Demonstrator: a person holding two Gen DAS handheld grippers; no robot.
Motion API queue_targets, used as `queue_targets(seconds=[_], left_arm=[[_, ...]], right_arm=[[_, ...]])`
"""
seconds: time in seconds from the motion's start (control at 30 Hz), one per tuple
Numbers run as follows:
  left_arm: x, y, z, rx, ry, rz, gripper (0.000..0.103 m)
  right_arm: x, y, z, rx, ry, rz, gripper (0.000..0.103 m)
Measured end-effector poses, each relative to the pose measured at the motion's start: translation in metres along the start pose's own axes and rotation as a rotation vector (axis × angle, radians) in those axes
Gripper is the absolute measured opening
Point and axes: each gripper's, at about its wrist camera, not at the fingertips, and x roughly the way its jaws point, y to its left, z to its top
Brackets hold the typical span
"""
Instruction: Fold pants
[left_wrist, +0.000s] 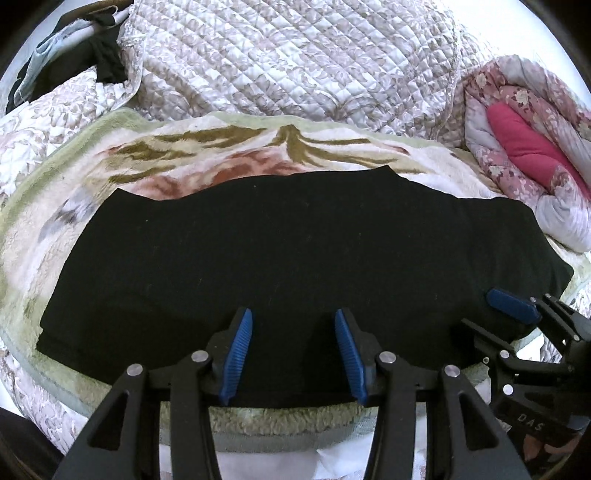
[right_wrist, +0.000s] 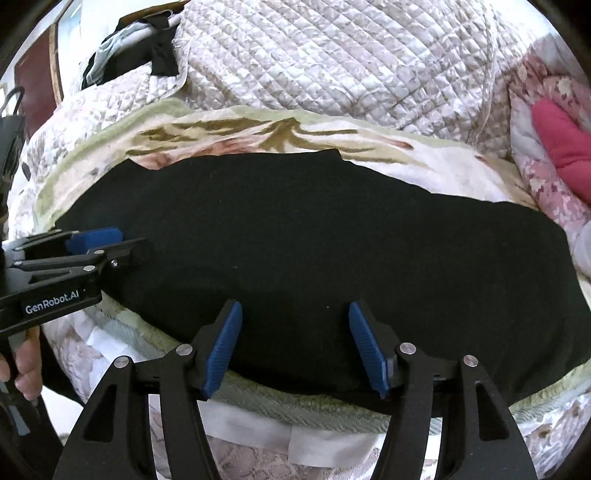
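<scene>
The black pants (left_wrist: 288, 236) lie flat, folded into a wide band across a fluffy floral blanket (left_wrist: 221, 147); they also show in the right wrist view (right_wrist: 332, 236). My left gripper (left_wrist: 293, 314) is open, its blue pads over the near edge of the pants, with nothing between them. My right gripper (right_wrist: 295, 306) is open over the near edge further right, also empty. The right gripper shows in the left wrist view (left_wrist: 513, 302) at the pants' right end. The left gripper shows in the right wrist view (right_wrist: 99, 240) at the pants' left part.
A quilted white-and-beige bedspread (left_wrist: 295, 55) is heaped behind the blanket. A pink floral duvet (left_wrist: 524, 147) is bunched at the right. Dark clothes (left_wrist: 74, 62) lie at the far left. The bed's near edge (right_wrist: 295, 413) runs just below the grippers.
</scene>
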Motion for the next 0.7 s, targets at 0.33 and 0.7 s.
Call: queue_targets(seconds=[0.33, 0.7], left_arm=[[-0.003, -0.003, -0.005, 0.028, -0.025, 0.017, 0.052], [-0.021, 0.025, -0.012, -0.079, -0.038, 0.027, 0.052]], right_arm=[[-0.002, 0.008, 0.006, -0.021, 0.011, -0.044, 0.061], [-0.017, 0.023, 0.006, -0.023, -0.058, 0.009, 0.047]])
